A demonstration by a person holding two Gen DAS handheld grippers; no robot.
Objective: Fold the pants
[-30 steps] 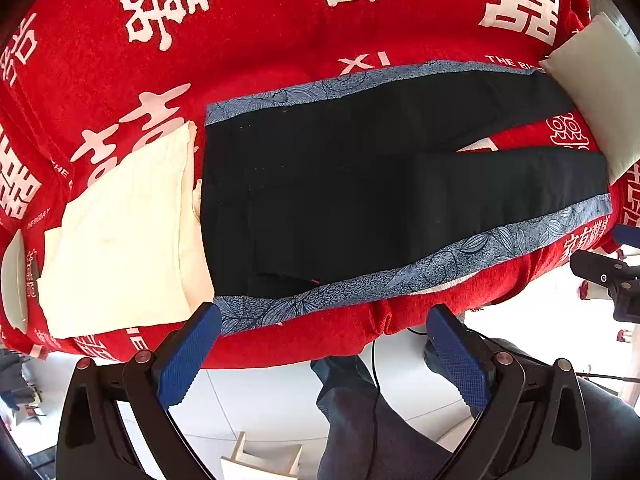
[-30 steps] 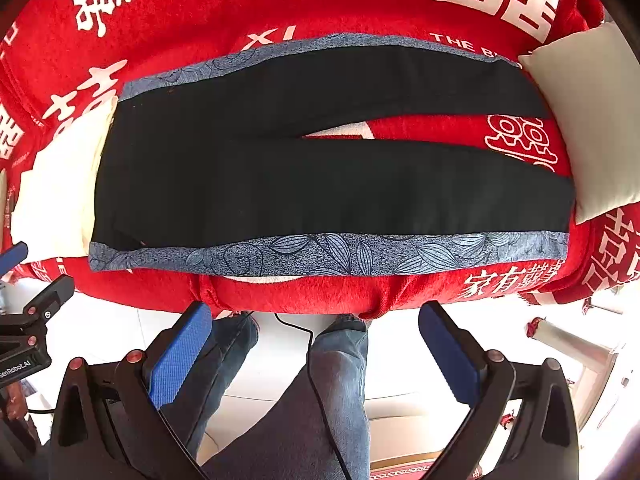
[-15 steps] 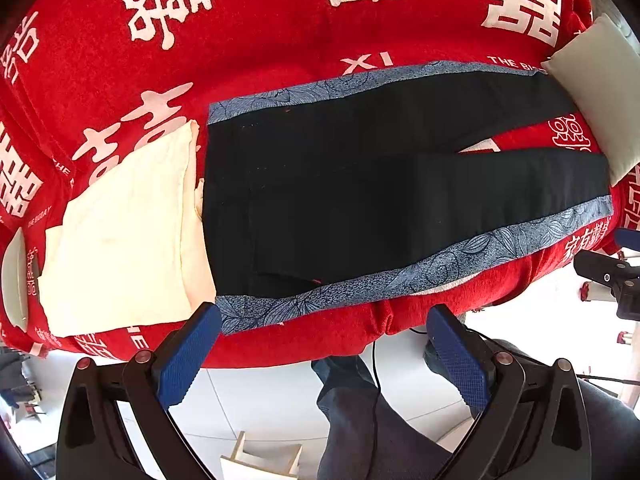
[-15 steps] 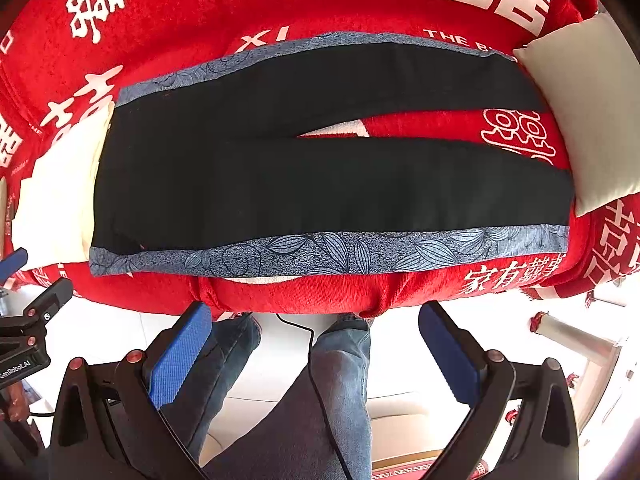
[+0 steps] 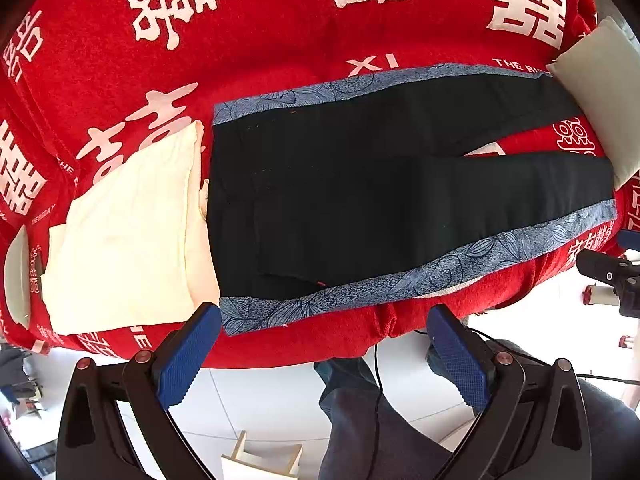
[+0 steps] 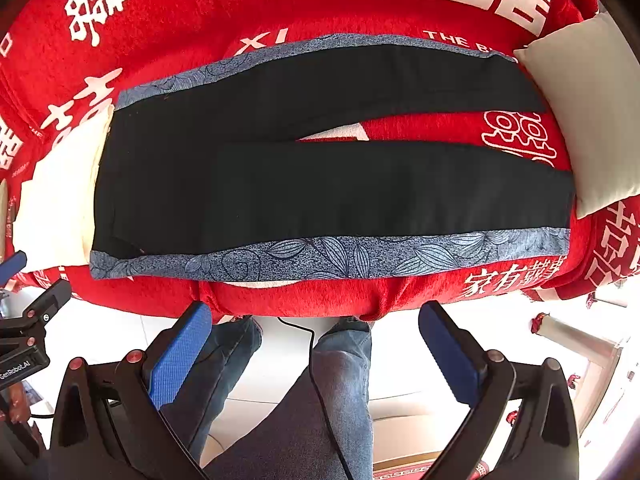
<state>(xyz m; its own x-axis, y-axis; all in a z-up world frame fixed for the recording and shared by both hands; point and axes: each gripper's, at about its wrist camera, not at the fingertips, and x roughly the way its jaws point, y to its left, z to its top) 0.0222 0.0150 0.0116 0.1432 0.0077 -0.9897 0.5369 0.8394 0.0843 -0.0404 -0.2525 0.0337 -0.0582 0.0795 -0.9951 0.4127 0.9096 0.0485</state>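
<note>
Black pants point(image 5: 360, 200) with blue leaf-patterned side stripes lie flat on a red cloth-covered table point(image 5: 260, 20), waist to the left, legs spread apart to the right. They also show in the right wrist view point(image 6: 320, 184). My left gripper point(image 5: 324, 344) is open and empty, just off the table's near edge by the waist corner. My right gripper point(image 6: 316, 340) is open and empty, off the near edge below the near leg's stripe point(image 6: 340, 256).
A folded cream cloth point(image 5: 120, 240) lies left of the waist. A pale cushion point(image 6: 588, 120) sits at the leg ends. The person's jeans-clad legs point(image 6: 340, 380) and a cable are below the table edge. A white plate point(image 5: 16, 276) is at far left.
Both grippers have drifted slightly; the pants sit a little lower and larger in both views. Nothing was grasped.
</note>
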